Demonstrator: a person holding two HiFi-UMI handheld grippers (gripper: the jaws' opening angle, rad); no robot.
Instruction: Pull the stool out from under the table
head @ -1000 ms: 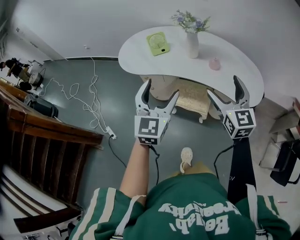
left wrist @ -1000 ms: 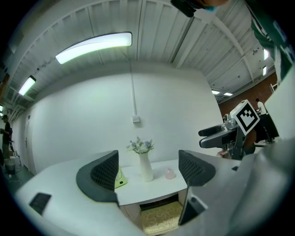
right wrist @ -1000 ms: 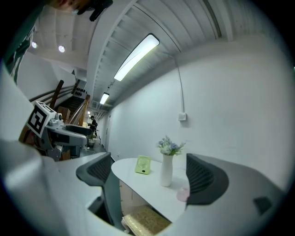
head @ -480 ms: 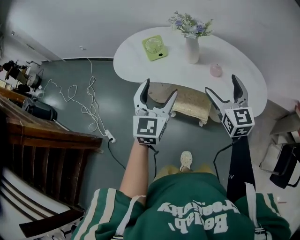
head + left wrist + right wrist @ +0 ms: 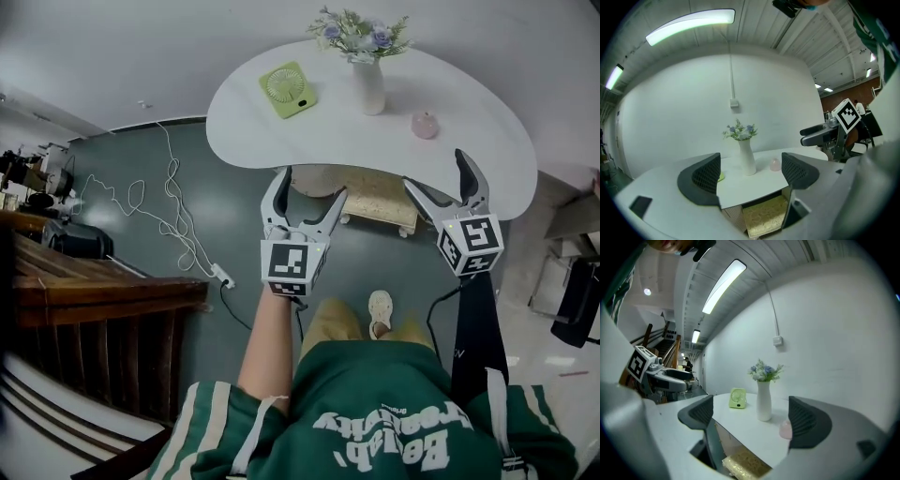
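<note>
Evidently the stool (image 5: 380,199) sits under the table (image 5: 281,136), ahead of and below the wide-spread, empty left gripper (image 5: 309,186) and right gripper (image 5: 436,173), lengthwise between them.

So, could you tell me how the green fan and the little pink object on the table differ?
The green fan is squarish with a round grille; the pink object is a rounded dome. The fan is clearly larger than the pink object. In the head view the fan sits left of the vase, the pink object right of it. Both rest on the white table.
</note>
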